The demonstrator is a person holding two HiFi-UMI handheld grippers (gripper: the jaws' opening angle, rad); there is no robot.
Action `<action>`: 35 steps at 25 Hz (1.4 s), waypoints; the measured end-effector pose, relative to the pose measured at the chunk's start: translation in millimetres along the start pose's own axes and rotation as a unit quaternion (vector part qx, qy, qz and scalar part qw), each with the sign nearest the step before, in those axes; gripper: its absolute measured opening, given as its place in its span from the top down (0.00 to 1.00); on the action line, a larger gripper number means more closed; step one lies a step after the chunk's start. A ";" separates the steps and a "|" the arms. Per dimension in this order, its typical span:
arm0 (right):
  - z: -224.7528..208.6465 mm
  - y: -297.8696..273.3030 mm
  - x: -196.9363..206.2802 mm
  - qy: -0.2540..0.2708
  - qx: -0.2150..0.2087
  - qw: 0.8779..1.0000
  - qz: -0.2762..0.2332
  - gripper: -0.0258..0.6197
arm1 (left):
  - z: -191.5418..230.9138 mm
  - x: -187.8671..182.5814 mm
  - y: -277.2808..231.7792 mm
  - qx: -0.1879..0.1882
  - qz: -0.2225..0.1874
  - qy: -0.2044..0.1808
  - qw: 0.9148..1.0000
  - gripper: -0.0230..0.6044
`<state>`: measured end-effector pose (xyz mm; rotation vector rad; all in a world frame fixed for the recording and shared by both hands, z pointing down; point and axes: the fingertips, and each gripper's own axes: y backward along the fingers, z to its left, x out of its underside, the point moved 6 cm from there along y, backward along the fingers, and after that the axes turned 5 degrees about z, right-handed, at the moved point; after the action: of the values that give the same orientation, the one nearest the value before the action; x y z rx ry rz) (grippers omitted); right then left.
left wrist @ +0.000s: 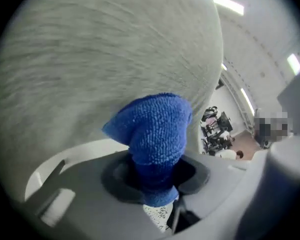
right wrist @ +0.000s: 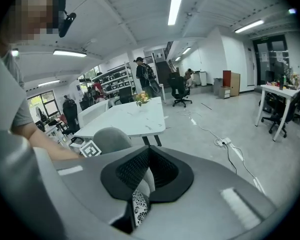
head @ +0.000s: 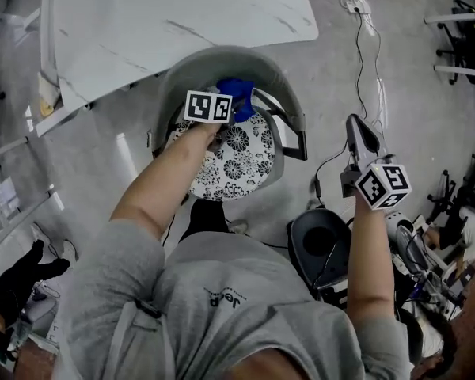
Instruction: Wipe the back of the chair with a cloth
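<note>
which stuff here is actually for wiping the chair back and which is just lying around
In the job: blue cloth, clamped in the left gripper; grey chair back, which the cloth sits against.
Lying about: white table; power strip; right gripper, shut and empty, held aside.

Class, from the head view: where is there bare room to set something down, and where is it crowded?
The tabletop beyond the chair is bare; so is the floor between chair and cable. Crowded: lower right, round the black bin.
</note>
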<state>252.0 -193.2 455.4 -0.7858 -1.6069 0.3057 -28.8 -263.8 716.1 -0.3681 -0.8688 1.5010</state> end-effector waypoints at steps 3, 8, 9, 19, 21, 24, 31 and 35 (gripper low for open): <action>17.8 -20.7 -9.9 0.015 -0.023 1.000 0.003 0.95 | 46.3 34.6 31.1 -0.025 -0.028 0.076 0.996 0.69; 41.6 -47.4 -14.2 0.026 -0.047 0.998 0.013 0.96 | 100.3 75.4 66.0 -0.071 -0.070 0.151 0.984 0.69; 44.9 -51.2 -14.1 0.027 -0.050 0.998 0.014 0.95 | 106.0 77.8 69.6 -0.074 -0.080 0.159 0.981 0.69; 40.3 -62.1 -8.3 0.022 -0.045 0.999 0.018 0.95 | 115.5 47.0 62.7 -0.068 -0.103 0.175 0.977 0.69; 34.5 -58.2 -5.4 0.018 -0.040 0.999 0.016 0.95 | 115.1 43.9 59.2 -0.071 -0.099 0.171 0.978 0.69; 21.1 -48.4 0.9 0.010 -0.030 0.999 0.013 0.95 | 108.3 32.4 45.9 -0.073 -0.090 0.155 0.981 0.69; -17.7 -17.9 23.0 -0.015 0.008 1.000 0.010 0.95 | 60.7 -11.3 -12.7 -0.059 -0.040 0.069 0.995 0.69; -37.9 -10.9 33.5 -0.019 0.022 0.999 0.015 0.95 | 32.5 -22.9 -44.4 -0.055 0.005 0.005 0.998 0.69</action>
<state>284.4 -188.6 495.5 -0.7741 -1.6210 0.3782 -16.5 -299.1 762.5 -0.4611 -0.9465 1.4629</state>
